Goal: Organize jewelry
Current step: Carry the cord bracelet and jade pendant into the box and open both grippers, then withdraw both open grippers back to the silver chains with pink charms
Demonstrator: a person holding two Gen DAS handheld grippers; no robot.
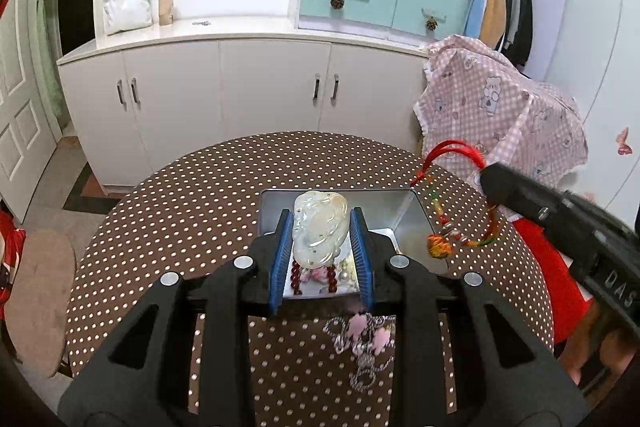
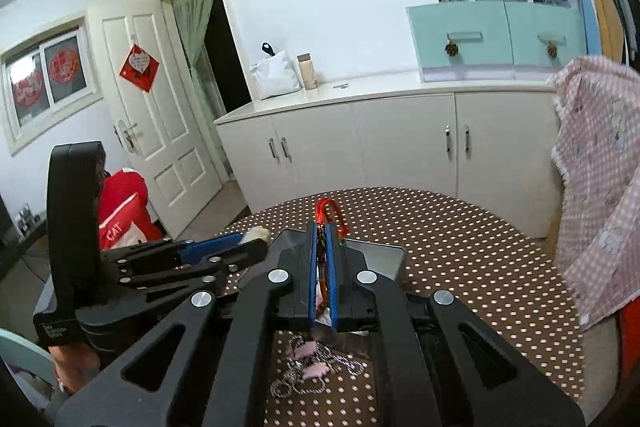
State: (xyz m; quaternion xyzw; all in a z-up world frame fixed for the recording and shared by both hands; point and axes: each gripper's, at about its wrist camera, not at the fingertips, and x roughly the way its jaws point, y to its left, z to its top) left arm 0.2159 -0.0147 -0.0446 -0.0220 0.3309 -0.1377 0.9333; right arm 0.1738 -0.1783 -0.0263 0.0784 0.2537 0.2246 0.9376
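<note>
While a silver chain with pink charms [image 1: 362, 343] lies on the polka-dot tablecloth [image 1: 192, 203] at lower centre, just before the metal tray [image 1: 416, 223], the left gripper [image 1: 322, 251] clamps a pale jade pendant [image 1: 318, 233] over the tray. Right of centre, the right gripper [image 2: 324, 271] pinches a red-corded beaded bracelet [image 1: 452, 227].

Left claw [image 1: 320, 227] clamped, level over the table; right claw [image 2: 324, 247] pinched shut alongside.
</note>
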